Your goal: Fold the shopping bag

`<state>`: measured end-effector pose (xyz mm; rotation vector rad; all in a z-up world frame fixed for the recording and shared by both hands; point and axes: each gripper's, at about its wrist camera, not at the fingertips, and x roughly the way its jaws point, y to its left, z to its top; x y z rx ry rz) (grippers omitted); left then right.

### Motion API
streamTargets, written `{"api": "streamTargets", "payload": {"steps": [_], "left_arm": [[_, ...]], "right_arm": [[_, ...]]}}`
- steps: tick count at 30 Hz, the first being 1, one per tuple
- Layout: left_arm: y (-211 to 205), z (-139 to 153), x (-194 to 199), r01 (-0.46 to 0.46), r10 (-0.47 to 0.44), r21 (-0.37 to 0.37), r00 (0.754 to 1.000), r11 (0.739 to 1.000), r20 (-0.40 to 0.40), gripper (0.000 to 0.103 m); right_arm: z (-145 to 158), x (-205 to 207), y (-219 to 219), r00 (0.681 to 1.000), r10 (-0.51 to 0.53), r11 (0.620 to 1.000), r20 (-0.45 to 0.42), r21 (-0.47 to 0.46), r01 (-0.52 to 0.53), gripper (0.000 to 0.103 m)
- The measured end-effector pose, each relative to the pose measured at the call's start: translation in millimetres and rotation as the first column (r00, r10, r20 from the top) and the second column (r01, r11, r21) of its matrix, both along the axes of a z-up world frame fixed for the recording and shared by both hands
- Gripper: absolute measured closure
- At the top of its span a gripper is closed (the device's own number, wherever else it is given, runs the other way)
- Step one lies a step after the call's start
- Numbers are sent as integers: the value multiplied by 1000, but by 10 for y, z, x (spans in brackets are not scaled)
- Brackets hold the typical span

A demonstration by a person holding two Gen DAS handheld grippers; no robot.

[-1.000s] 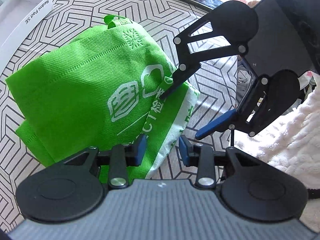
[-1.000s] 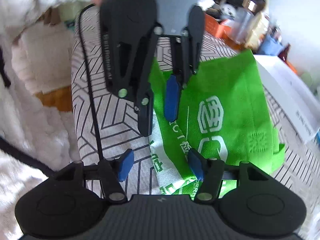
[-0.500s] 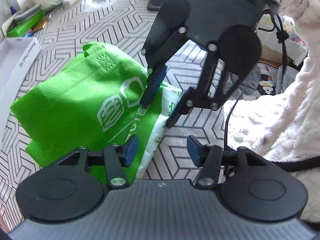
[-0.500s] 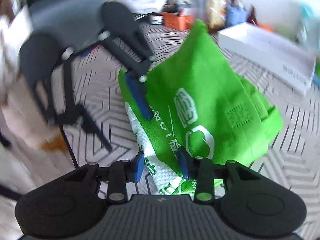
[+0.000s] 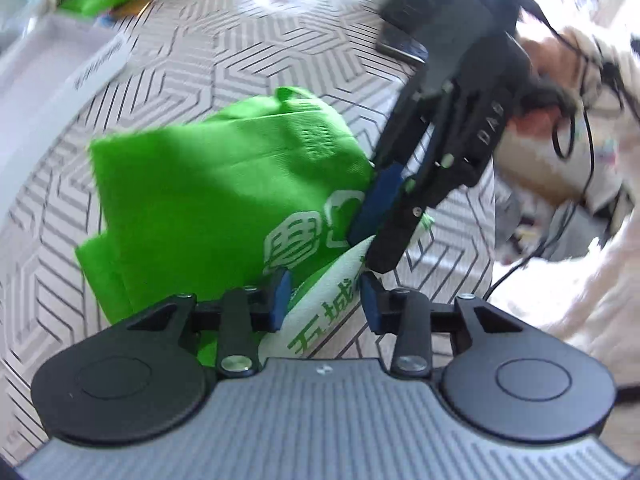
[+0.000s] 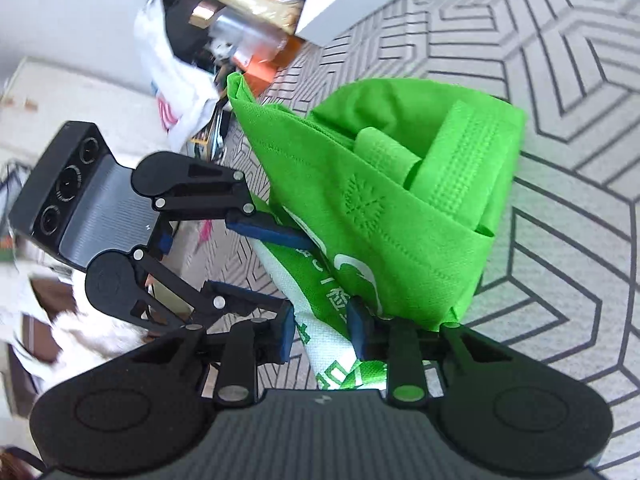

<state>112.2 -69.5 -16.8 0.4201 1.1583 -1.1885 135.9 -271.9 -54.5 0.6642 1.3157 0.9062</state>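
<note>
The green shopping bag (image 5: 224, 200) lies loosely folded on the patterned tablecloth, its handles (image 6: 460, 160) tucked in a fold. Its white printed edge (image 5: 332, 304) faces me. My left gripper (image 5: 325, 304) straddles that white edge and its jaws are closing; the pads stand apart from the cloth. From the right wrist view, the left gripper (image 6: 298, 276) comes in from the left. My right gripper (image 6: 320, 336) also has the white edge between its pads, jaws closing with a gap left. In the left wrist view the right gripper (image 5: 366, 252) reaches down onto the same edge.
A white box (image 5: 60, 64) sits at the far left and a dark phone (image 5: 400, 46) lies behind the right gripper. Packets and bags (image 6: 240, 8) crowd the table's far end. A person's white fleece sleeve (image 5: 580, 260) is beyond the table edge at right.
The right gripper rolled over and came down onto the bag's white edge, its jaws narrowing. The left gripper widened, then narrowed, and shifted so the white edge sits between its pads.
</note>
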Motion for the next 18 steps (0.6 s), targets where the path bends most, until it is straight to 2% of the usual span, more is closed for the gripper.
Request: {"api": "streamTargets", "payload": {"steps": [1, 2, 4, 5, 6, 7, 8, 11, 12, 13, 16, 17, 18], "left_arm": [[18, -29, 48, -31, 31, 4, 998, 1000, -48, 67], [47, -84, 142, -70, 71, 15, 989, 997, -132, 68], [98, -142, 235, -100, 103, 24, 969, 995, -223, 68], [106, -162, 280, -108, 111, 25, 962, 994, -251, 68], [104, -167, 295, -113, 115, 25, 959, 993, -259, 68], [101, -170, 305, -117, 120, 26, 957, 993, -265, 68], [91, -167, 304, -113, 116, 26, 958, 993, -261, 67], [59, -151, 285, -89, 92, 24, 966, 996, -242, 67], [63, -150, 284, -90, 92, 21, 966, 996, -242, 67], [69, -151, 287, -93, 95, 18, 965, 995, -243, 67], [82, -154, 283, -89, 88, 4, 969, 996, -230, 67], [80, -150, 272, -86, 84, 2, 972, 996, -220, 66], [50, -156, 285, -82, 81, 2, 974, 997, -210, 66]], "right_arm": [[-22, 22, 1, 1000, 0, 1000, 1, 6, 0, 77], [-21, 18, 10, 1000, 1, 1000, 15, 5, -1, 77], [120, -95, 90, 986, 44, 998, 158, -58, -35, 74], [208, -167, 134, 965, 78, 993, 250, -105, -53, 71], [311, -283, 186, 927, 123, 984, 356, -162, -68, 61], [390, -421, 245, 877, 173, 971, 449, -228, -75, 46], [444, -552, 307, 824, 224, 953, 521, -295, -73, 43], [533, -886, 497, 660, 352, 890, 663, -455, -18, 51], [529, -947, 541, 632, 364, 876, 684, -482, 17, 61], [520, -983, 562, 616, 366, 869, 698, -493, 42, 66], [497, -1072, 603, 570, 386, 857, 725, -511, 70, 69], [482, -1064, 583, 595, 354, 869, 721, -490, 76, 69], [463, -1031, 540, 644, 294, 889, 706, -450, 87, 69]]}}
